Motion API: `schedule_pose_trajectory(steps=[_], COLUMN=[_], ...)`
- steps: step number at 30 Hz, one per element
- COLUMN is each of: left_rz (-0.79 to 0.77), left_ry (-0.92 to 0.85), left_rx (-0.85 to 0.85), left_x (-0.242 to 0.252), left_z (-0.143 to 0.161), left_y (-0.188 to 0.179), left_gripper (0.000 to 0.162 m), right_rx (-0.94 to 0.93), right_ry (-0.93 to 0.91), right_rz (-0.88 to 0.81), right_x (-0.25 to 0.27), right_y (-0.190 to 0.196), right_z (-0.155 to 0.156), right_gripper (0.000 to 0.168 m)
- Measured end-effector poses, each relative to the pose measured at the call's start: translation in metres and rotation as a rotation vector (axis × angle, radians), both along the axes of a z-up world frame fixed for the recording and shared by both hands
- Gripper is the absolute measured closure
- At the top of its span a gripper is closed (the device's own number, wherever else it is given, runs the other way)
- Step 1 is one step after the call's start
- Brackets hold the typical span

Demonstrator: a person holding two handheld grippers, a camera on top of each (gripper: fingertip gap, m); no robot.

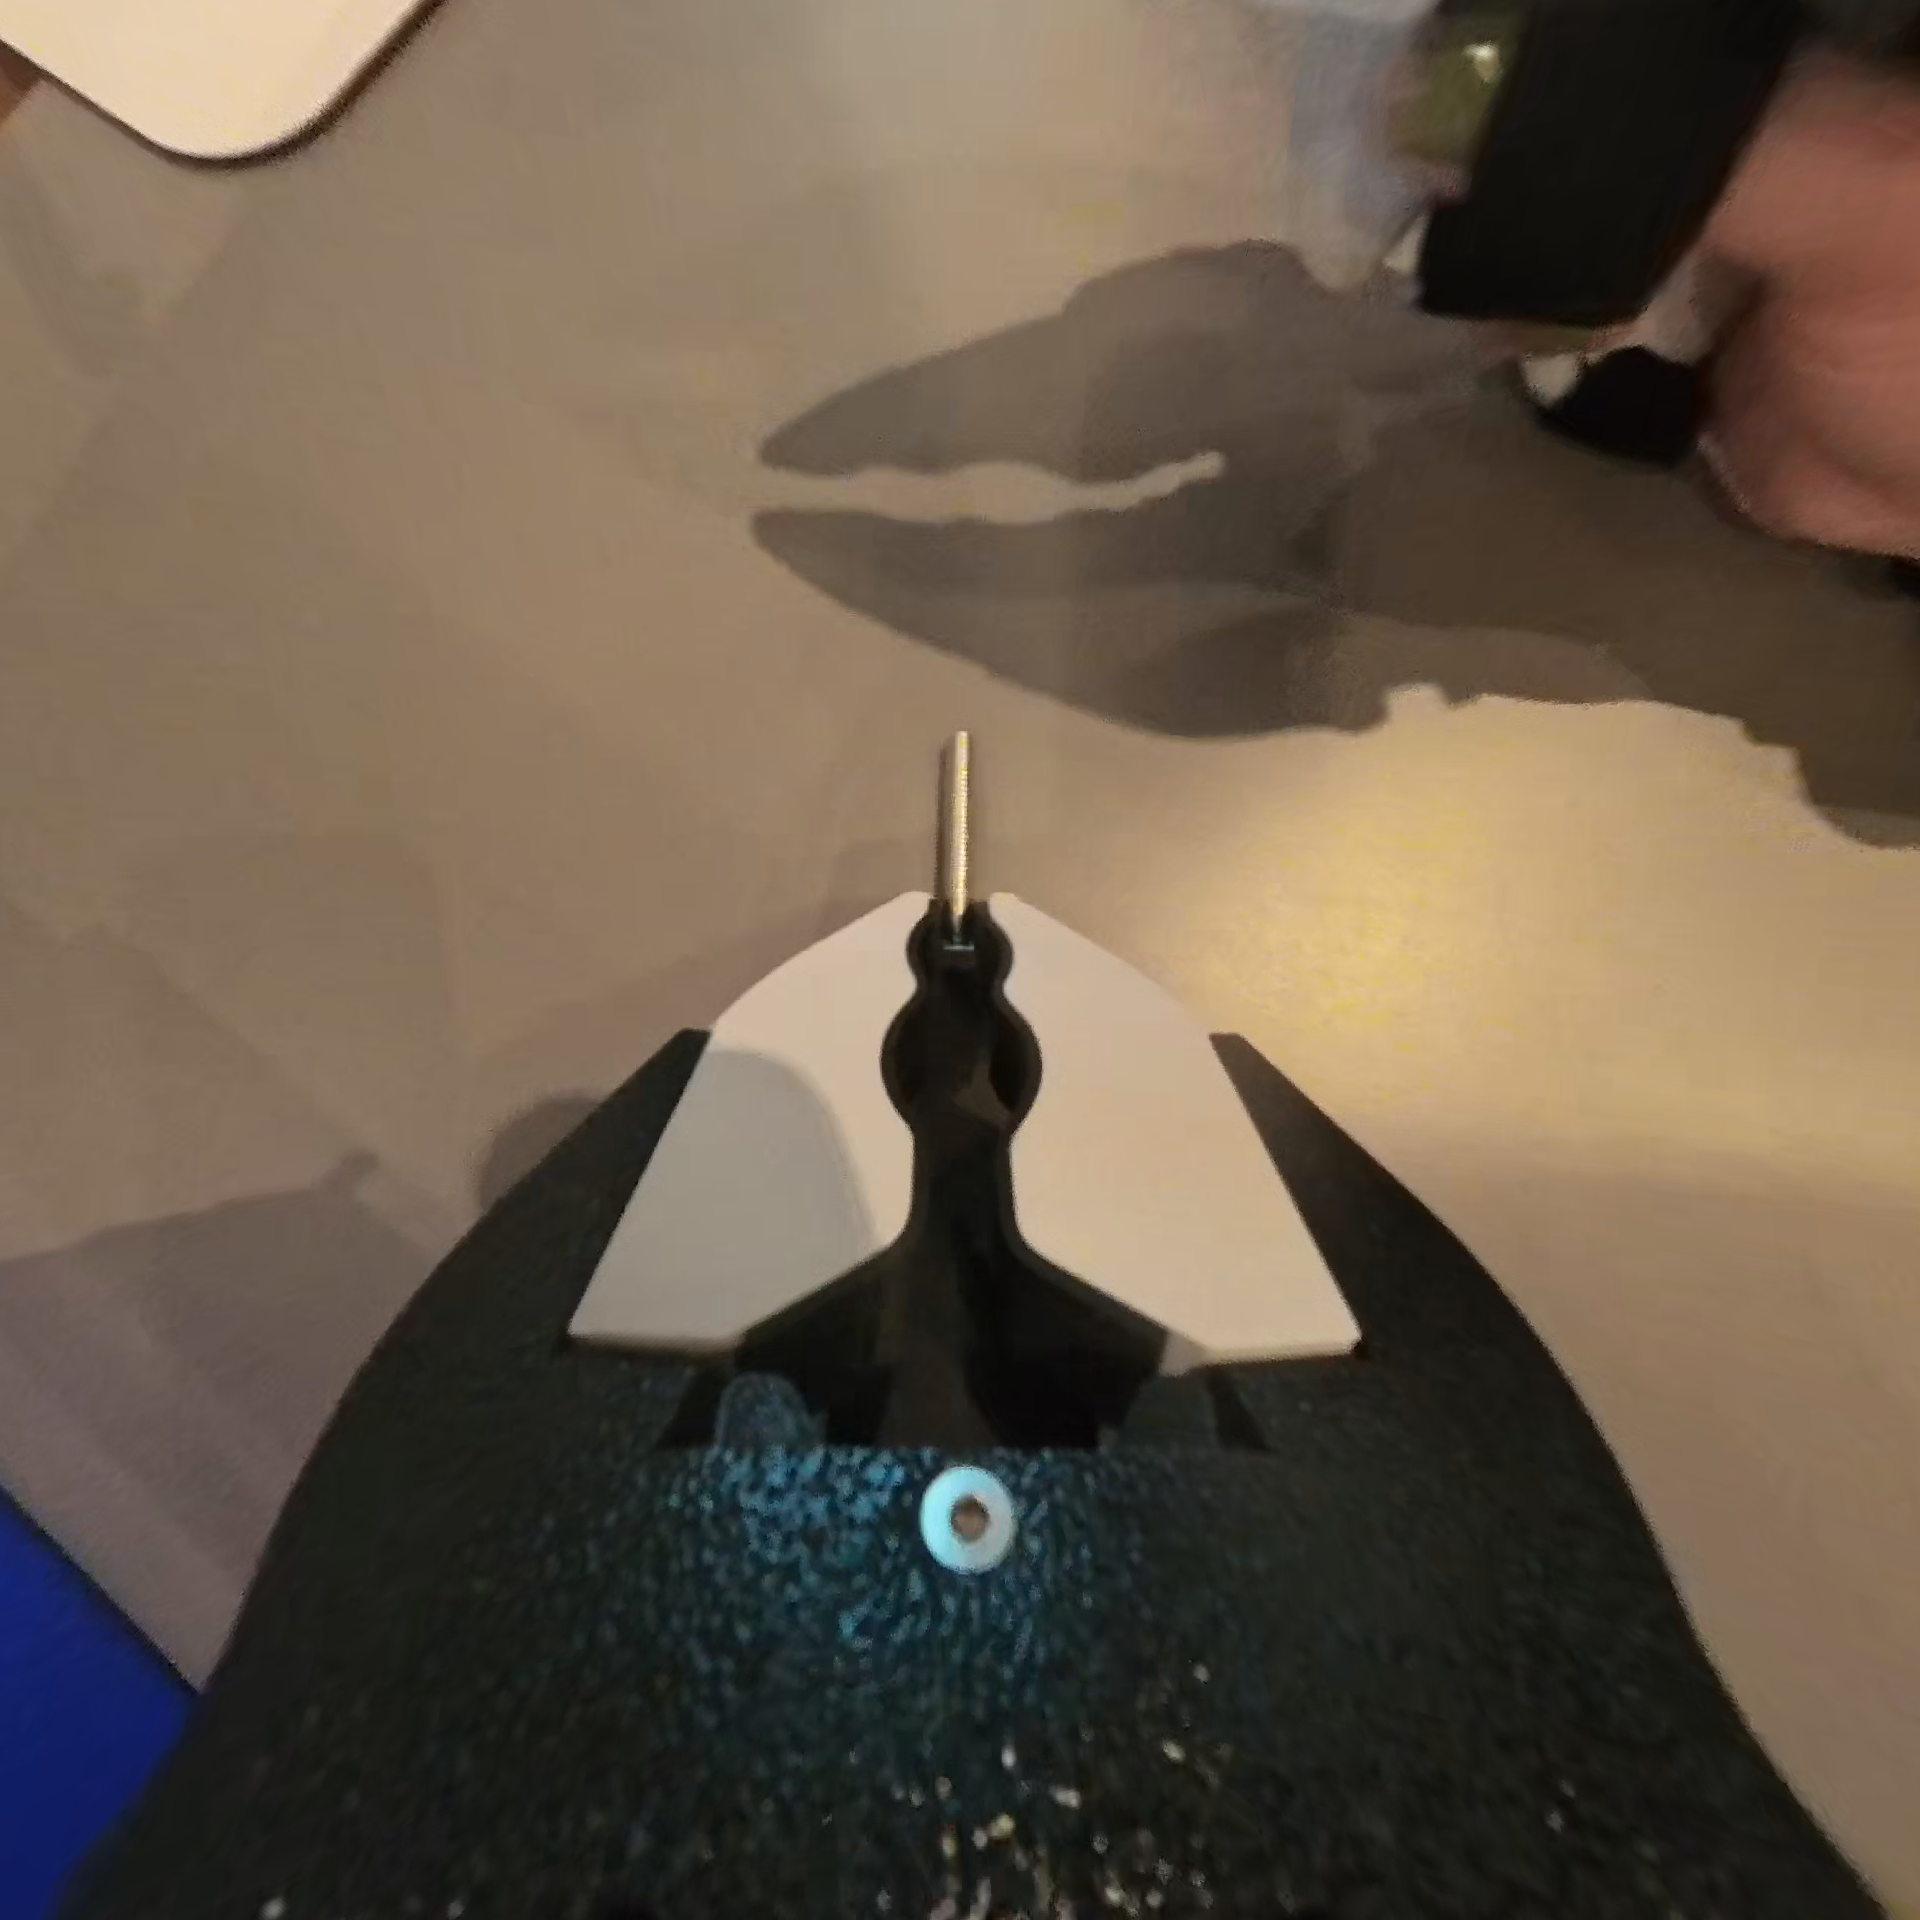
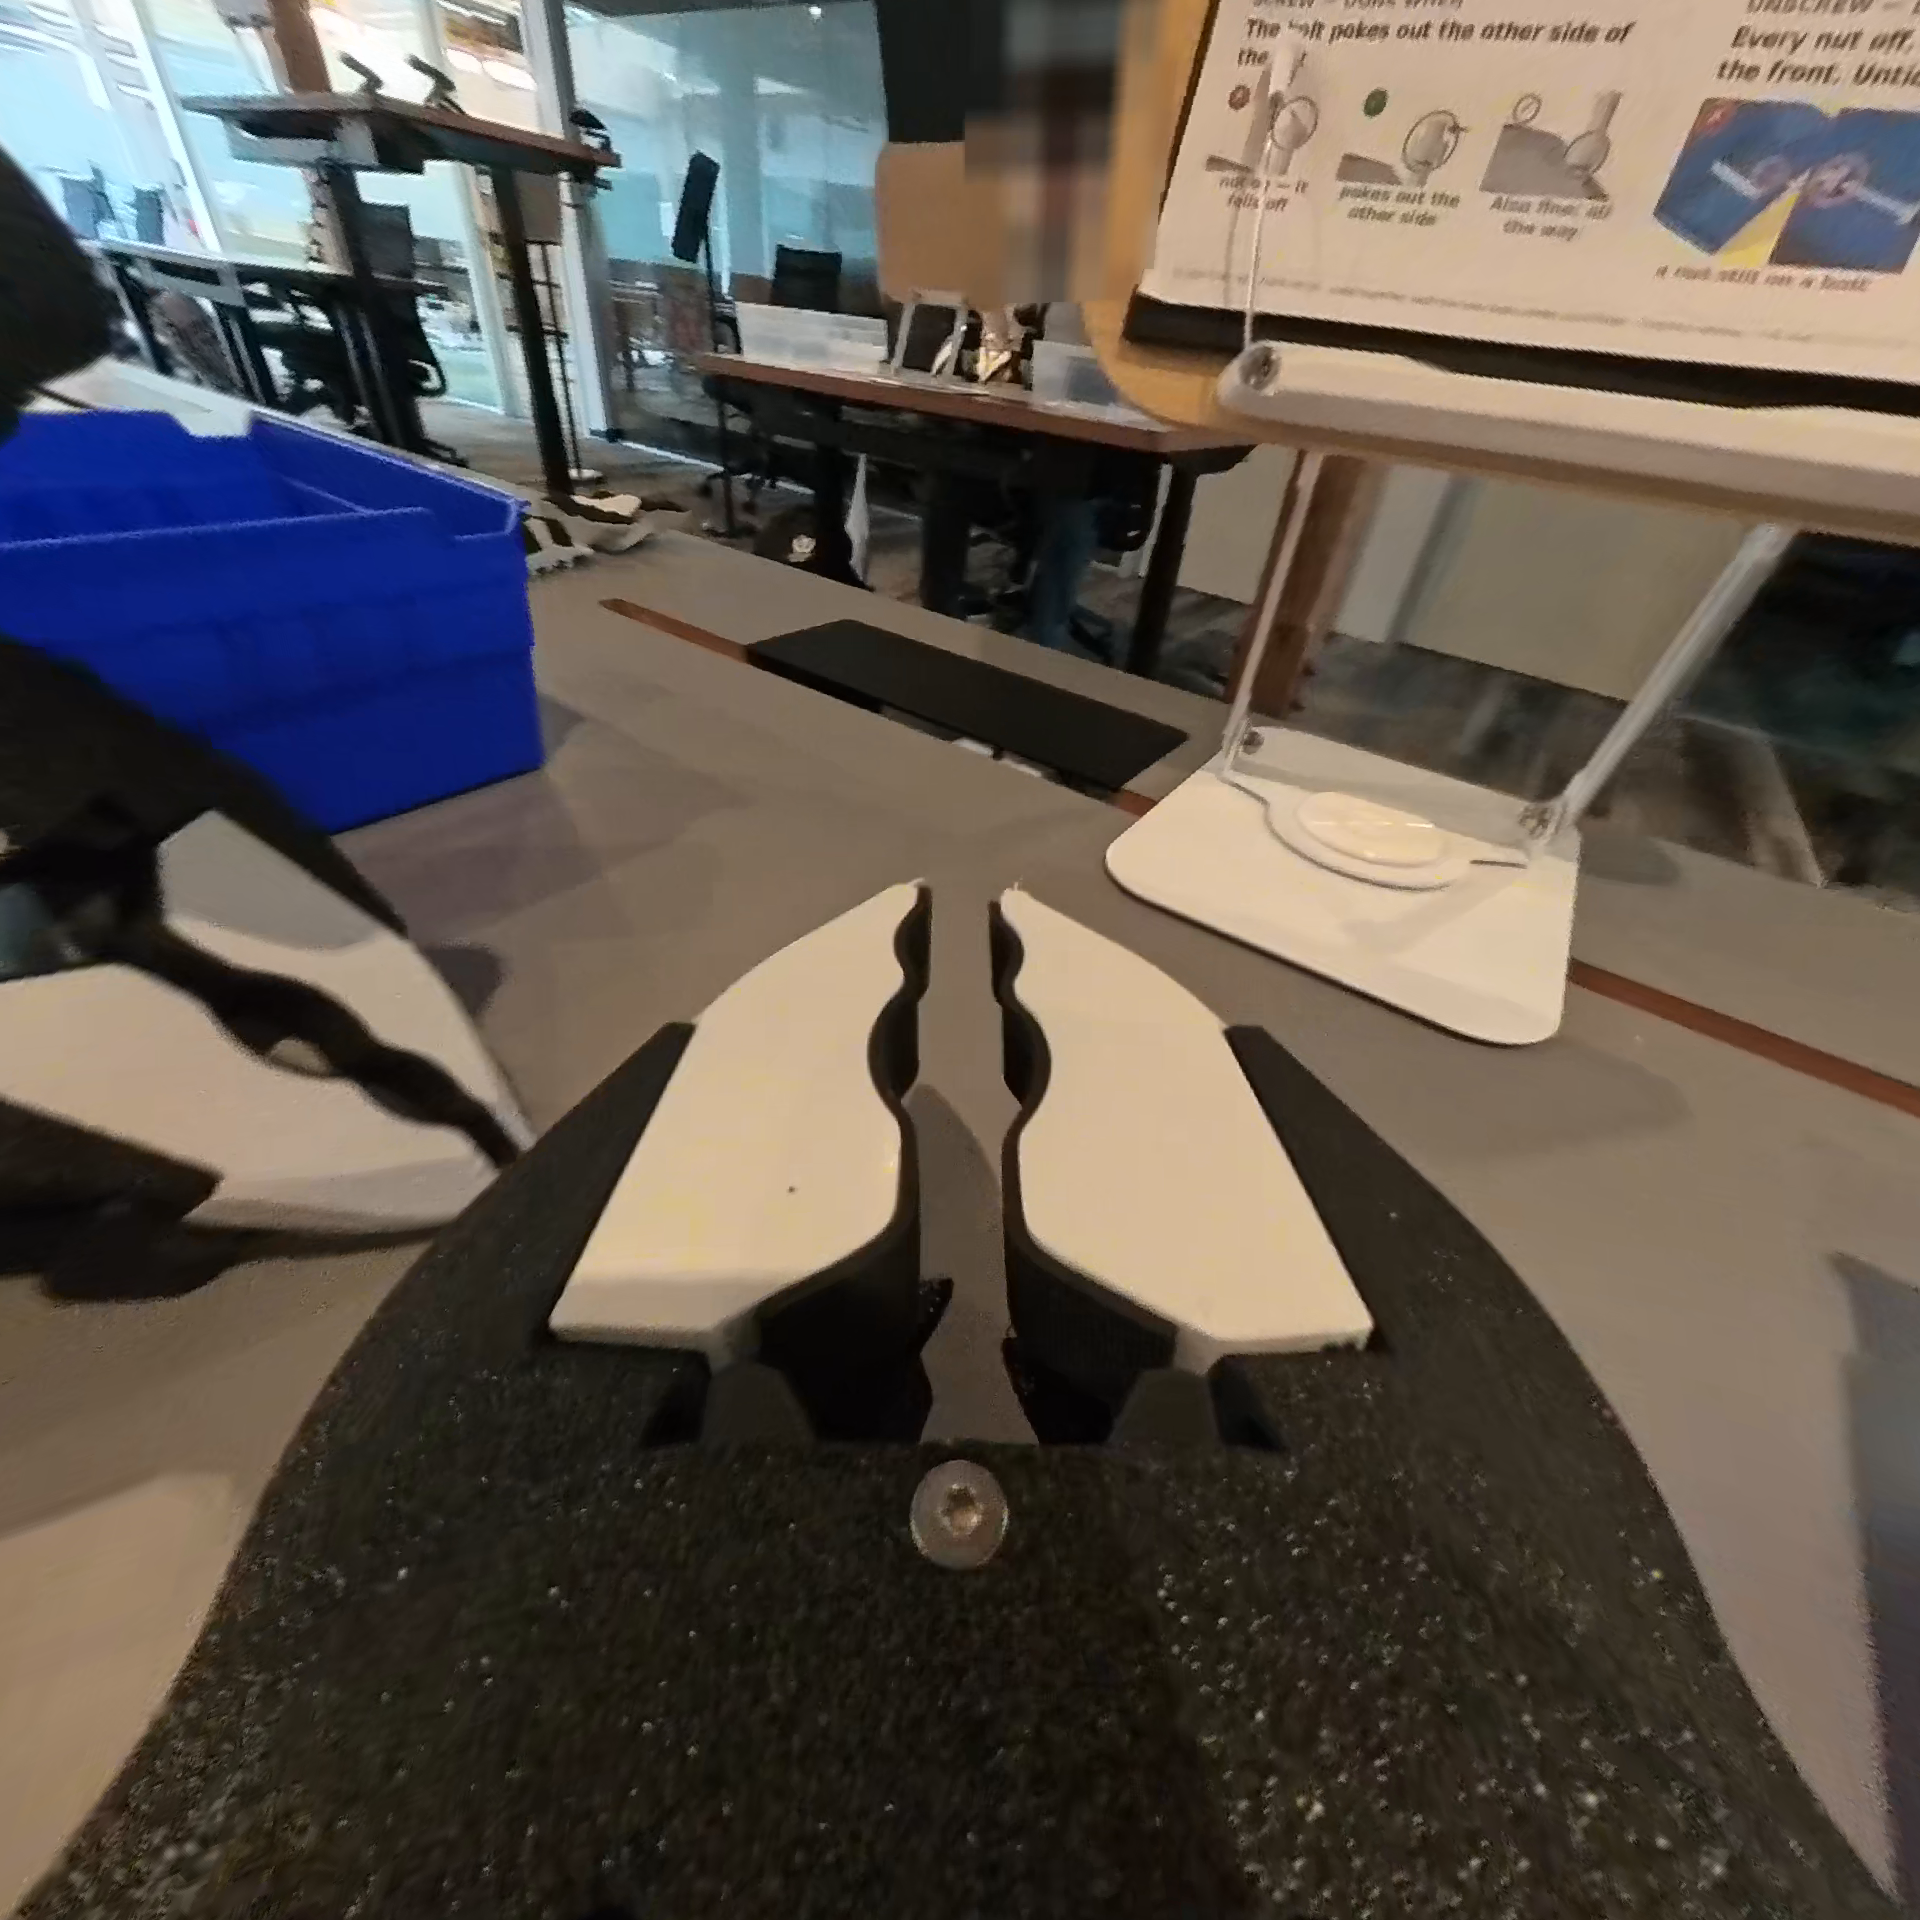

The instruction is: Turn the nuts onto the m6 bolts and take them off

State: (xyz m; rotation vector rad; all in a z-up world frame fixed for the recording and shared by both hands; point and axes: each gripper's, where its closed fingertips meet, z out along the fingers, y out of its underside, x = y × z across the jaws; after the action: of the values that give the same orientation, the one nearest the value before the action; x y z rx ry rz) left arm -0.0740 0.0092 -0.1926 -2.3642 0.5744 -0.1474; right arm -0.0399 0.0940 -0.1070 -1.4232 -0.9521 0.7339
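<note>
My left gripper (image 1: 956, 909) has its white fingers (image 1: 821, 1091) pressed together on the head end of a thin bolt (image 1: 954, 821), whose threaded shank sticks straight out past the tips over the grey desk (image 1: 416, 623). No nut shows on the bolt or anywhere in either view. My right gripper (image 2: 956, 899) has its fingers (image 2: 769, 1122) parted by a narrow gap and carries nothing; from the bolt it sits well off to the upper right, hand (image 1: 1829, 343) blurred.

I judge the step to be fetching a nut. I'd keep the left squeeze firm and the bolt level. The nuts are probably in the blue bin (image 2: 312, 623), left of the bolt. I'd seat one across its flats and bring it on square to the thread tip, since a tilted start would likely cross-thread. The white stand (image 2: 1351, 883) is well apart from the bolt.
</note>
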Motion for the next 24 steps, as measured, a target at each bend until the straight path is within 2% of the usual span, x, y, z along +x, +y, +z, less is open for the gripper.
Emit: schedule_pose_trajectory(steps=[4,7,9,14,17,20,24], left_rz=[-0.012,-0.018,-0.032,-0.058,-0.106,-0.132,-0.142], left_ry=[-0.03,-0.061,-0.123,-0.182,-0.183,-0.167,-0.176], left_rx=[0.104,0.224,0.322,0.5,0.527,0.513,0.49], left_x=[0.007,0.011,0.017,0.024,0.032,0.037,0.038], left_z=[0.012,0.028,0.044,0.072,0.075,0.07,0.066], left_y=[0.008,0.013,0.015,0.015,0.012,0.012,0.012], left_gripper=[0.157,0.157,0.157,0.157,0.157,0.157,0.157], right_rx=[-0.126,-0.3,-0.461,-0.701,-0.746,-0.743,-0.673], right_ry=[0.0,0.048,0.095,0.206,0.228,0.255,0.2], right_rz=[0.092,0.208,0.307,0.516,0.584,0.607,0.572], right_x=[0.012,0.012,0.007,-0.001,-0.004,-0.004,-0.005], right_y=[-0.016,-0.029,-0.038,-0.059,-0.067,-0.069,-0.066], right_z=[-0.007,-0.008,-0.006,-0.001,0.003,0.007,0.002], right_gripper=[0.156,0.151,0.14,0.14,0.145,0.162,0.163])
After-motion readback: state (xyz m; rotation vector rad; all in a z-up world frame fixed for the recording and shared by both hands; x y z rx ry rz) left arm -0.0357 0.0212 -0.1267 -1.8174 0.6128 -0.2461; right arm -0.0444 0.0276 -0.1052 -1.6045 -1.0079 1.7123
